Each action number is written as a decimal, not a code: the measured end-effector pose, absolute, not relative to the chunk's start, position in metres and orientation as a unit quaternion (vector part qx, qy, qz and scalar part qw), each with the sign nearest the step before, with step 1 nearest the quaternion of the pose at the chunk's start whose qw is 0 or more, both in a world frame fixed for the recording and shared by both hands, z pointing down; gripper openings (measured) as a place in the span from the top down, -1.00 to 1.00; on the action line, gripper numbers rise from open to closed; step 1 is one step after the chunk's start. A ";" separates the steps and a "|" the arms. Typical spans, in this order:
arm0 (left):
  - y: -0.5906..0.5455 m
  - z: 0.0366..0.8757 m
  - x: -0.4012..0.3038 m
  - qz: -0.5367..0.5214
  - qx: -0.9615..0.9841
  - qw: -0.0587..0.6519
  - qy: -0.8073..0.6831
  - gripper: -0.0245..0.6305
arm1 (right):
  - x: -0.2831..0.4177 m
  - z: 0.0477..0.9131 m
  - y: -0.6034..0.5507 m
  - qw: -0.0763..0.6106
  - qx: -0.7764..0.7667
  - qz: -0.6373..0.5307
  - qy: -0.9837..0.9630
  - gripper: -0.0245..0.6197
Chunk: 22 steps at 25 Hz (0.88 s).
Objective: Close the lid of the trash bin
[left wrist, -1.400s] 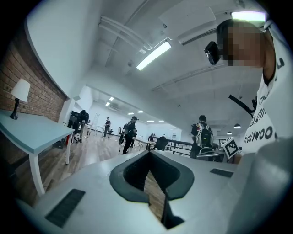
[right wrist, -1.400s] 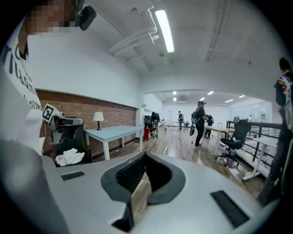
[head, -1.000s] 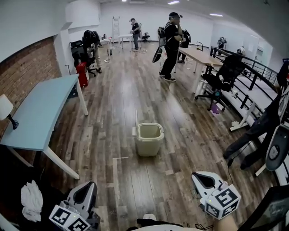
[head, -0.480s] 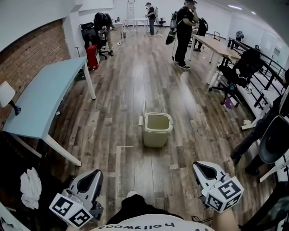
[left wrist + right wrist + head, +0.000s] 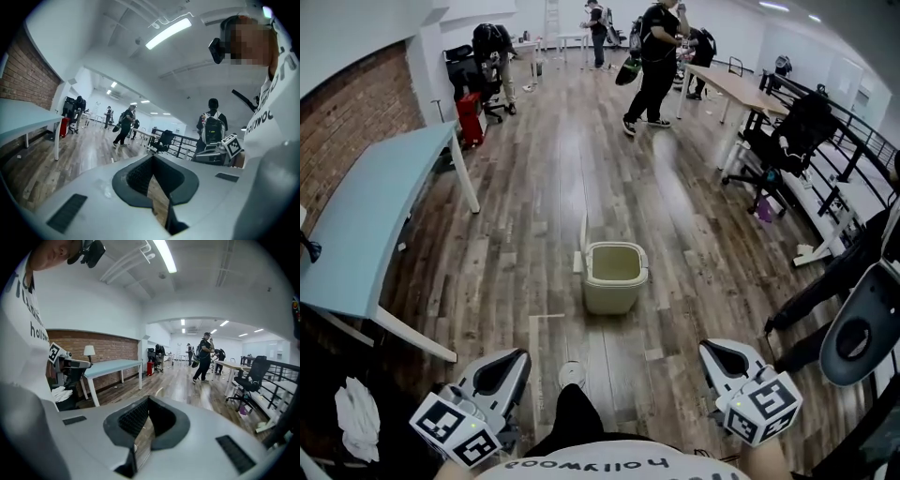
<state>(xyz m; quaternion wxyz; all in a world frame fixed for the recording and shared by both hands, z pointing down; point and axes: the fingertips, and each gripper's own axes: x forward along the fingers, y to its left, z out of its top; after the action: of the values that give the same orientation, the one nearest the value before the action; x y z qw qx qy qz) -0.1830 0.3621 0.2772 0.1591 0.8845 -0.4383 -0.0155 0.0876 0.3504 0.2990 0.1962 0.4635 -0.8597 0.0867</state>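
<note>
Trash bin (image 5: 613, 277) sat open on wood floor (image 5: 534, 197) ahead, well apart from me. Lid (image 5: 583, 242) stood upright at its left rim. Left gripper (image 5: 514, 360), right gripper (image 5: 709, 351): jaws together, nothing held. Judged lid light, thin, hinged plastic, so I'd nudge top edge, no grasp needed. Light bin might slide.

The beige trash bin (image 5: 613, 277) stands upright on the wood floor. Its lid (image 5: 583, 246) is raised at its left side, leaving it open.
</note>
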 end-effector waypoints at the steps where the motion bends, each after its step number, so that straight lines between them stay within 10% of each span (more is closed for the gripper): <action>1: 0.347 0.277 -0.185 -0.021 0.886 0.161 -0.435 0.91 | 0.088 0.301 0.340 0.194 0.469 0.093 -0.856 0.90; 22: 0.055 0.268 -0.244 -0.003 0.920 0.174 -0.351 0.91 | 0.012 0.281 0.086 0.194 0.515 0.082 -0.831 0.90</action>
<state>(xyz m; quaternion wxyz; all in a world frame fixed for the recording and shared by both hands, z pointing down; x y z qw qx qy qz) -0.2444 0.0553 0.2684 0.1738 0.9202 -0.3507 -0.0028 0.0119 0.0857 0.2811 0.1935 0.5152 -0.8309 0.0824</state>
